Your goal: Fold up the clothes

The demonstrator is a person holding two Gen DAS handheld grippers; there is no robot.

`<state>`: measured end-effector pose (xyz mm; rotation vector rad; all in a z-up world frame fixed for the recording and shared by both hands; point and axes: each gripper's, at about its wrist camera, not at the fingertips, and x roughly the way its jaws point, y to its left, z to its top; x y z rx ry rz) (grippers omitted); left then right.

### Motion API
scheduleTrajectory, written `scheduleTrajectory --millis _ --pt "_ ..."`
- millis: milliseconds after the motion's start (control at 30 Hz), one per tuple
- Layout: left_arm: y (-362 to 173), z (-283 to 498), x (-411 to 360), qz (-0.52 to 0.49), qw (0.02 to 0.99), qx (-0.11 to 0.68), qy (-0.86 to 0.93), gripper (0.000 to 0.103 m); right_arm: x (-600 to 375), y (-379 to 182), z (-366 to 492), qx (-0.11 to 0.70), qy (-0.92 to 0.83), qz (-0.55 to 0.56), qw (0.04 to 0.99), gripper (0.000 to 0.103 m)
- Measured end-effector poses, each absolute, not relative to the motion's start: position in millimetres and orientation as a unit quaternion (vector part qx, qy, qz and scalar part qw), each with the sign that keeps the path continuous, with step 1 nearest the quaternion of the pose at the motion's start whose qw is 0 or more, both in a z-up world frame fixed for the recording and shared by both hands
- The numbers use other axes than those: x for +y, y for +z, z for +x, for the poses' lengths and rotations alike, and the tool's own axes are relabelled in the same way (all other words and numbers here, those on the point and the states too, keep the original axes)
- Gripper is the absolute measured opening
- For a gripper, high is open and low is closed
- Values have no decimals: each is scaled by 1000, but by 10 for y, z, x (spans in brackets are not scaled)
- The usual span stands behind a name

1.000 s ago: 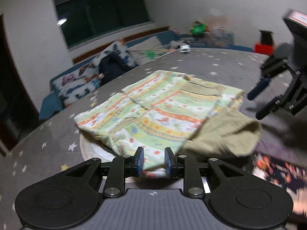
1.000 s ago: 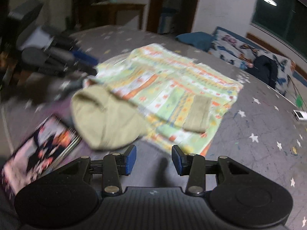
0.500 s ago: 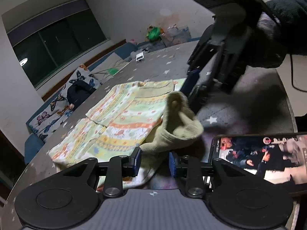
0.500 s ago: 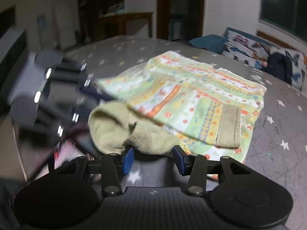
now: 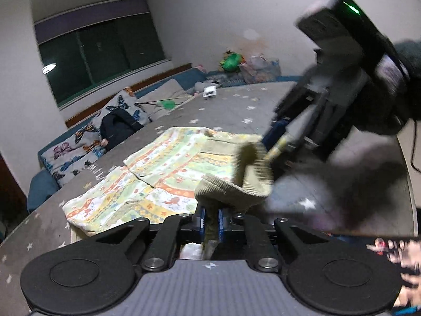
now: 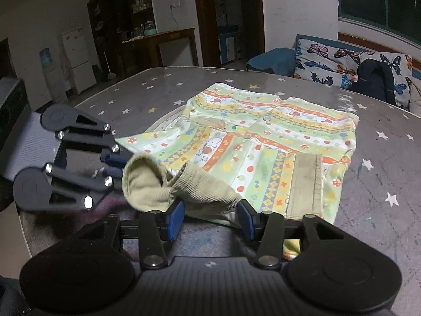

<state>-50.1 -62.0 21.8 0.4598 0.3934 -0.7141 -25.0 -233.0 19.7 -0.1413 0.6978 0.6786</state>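
A: Where's your left gripper?

B: Pinching the olive ribbed hem at lower centre; your right gripper fingers are spread around it. The patterned garment lies mid-frame; bare starred surface lies right.

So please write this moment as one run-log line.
step: fold garment | left gripper: shut on olive cuff | right gripper: open, at cuff | patterned garment: flat on table

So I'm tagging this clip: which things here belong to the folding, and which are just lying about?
Part of the job:
- patterned garment
- its olive ribbed cuff, pinched in the left claw
- right claw, open at the cuff

Lying about:
- butterfly cushions
- dark bag
- phone
- small white device
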Motion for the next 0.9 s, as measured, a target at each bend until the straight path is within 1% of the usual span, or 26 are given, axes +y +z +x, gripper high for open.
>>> scheduleTrajectory --millis 133,200,467,533,600,633,667,700,733,800,833,867,900 --pt "299 -399 -591 198 901 190 -337 9 -2350 189 -299 332 323 -97 881 61" --pt "321 -353 -592 189 903 191 -336 9 -2346 174 -330 330 323 -115 880 66" --pt "398 -209 -538 152 910 202 -329 9 -2109 39 -359 304 333 -170 876 66" --pt "413 -194 -508 143 909 206 -332 9 -2058 27 -312 298 335 -165 879 64" --pt "431 -192 -460 136 909 209 -334 10 -2053 32 -220 299 330 -146 883 48" --pt "439 -214 -435 136 909 209 -333 11 -2062 40 -174 300 328 -136 886 43" --pt "451 -243 -401 137 910 206 -334 13 -2080 52 -137 302 323 -125 888 34" --pt "465 -275 -365 139 909 204 -336 13 -2105 68 -98 304 321 -113 890 29" --pt "479 -312 -334 141 909 200 -338 16 -2139 85 -59 305 320 -100 891 27" --pt "507 -402 -267 147 911 188 -336 27 -2190 123 -8 307 321 -78 893 22" --pt "518 -457 -225 152 913 178 -334 37 -2215 146 12 307 320 -69 893 22" --pt "523 -502 -195 158 914 172 -332 45 -2232 157 25 308 319 -63 894 22" --pt "514 -542 -182 169 913 169 -330 48 -2246 164 34 309 318 -57 894 21"
